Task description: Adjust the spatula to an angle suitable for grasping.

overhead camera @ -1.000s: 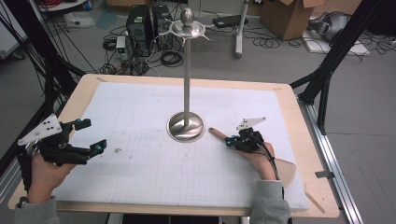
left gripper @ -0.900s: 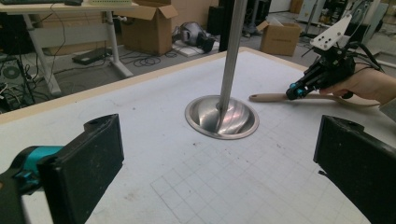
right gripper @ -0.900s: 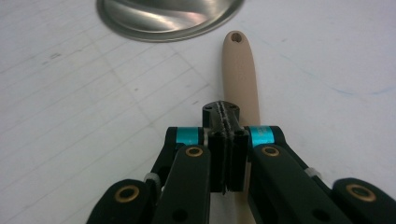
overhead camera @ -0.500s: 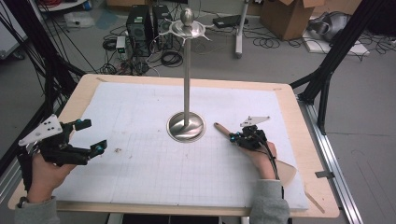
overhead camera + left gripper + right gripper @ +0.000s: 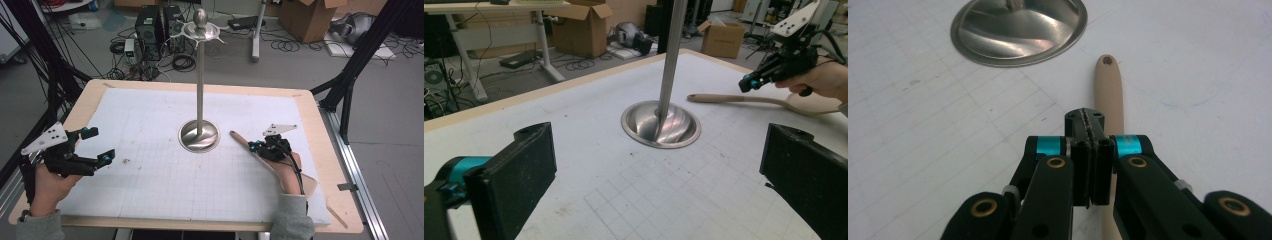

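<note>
Your right gripper (image 5: 1091, 120) was closed, seemingly empty, over the wooden spatula (image 5: 1109, 85); your left gripper (image 5: 95, 147) stood open.

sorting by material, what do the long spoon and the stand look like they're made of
Spoon: probably wood, pale tan, matte, with a hanging hole at the handle end. Stand: looks like polished metal, silvery with mirror-like reflections on its round base.

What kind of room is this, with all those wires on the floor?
Probably a lab or workshop for recording experiments. Tangled cables and a computer tower sit on the floor, cardboard boxes stand behind, and black frame struts surround the table.
</note>
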